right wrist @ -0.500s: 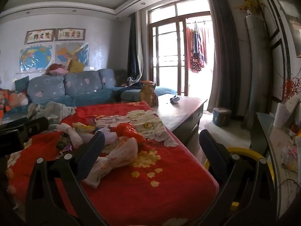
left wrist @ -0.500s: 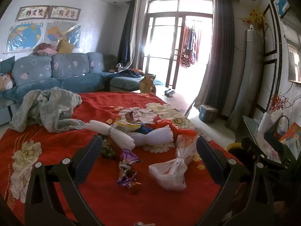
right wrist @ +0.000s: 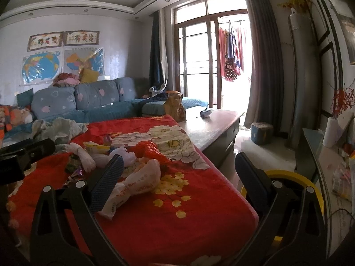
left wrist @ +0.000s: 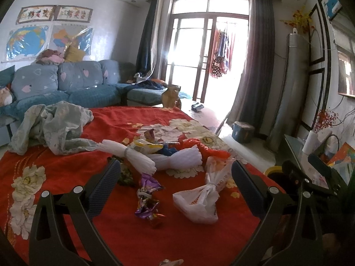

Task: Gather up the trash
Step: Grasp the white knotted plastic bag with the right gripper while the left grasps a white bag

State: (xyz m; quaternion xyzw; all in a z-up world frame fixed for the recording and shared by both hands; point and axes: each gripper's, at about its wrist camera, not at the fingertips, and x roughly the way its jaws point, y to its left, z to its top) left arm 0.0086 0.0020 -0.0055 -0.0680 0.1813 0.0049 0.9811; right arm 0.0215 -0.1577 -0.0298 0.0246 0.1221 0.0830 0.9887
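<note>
Trash lies on a red flowered blanket (left wrist: 73, 164): a knotted white plastic bag (left wrist: 200, 199), a purple foil wrapper (left wrist: 147, 197), white foam sleeves (left wrist: 175, 160), a yellow snack packet (left wrist: 145, 146) and a red plastic bag (left wrist: 206, 147). My left gripper (left wrist: 174, 186) is open above the blanket, its jaws either side of the wrapper and the white bag. My right gripper (right wrist: 177, 177) is open near the blanket's right edge, with the white bag (right wrist: 135, 182) by its left finger (right wrist: 106, 181). A yellow-rimmed bin (right wrist: 295, 177) stands right of the bed.
A grey-green cloth (left wrist: 53, 126) lies crumpled at the blanket's far left. A blue sofa (left wrist: 66, 88) stands behind. A low table (right wrist: 213, 128) with a brown paper bag (right wrist: 175, 107) stands beyond. A glass side table (right wrist: 328, 155) is on the right.
Both grippers have held almost still; the views have shifted only slightly. No trash has moved.
</note>
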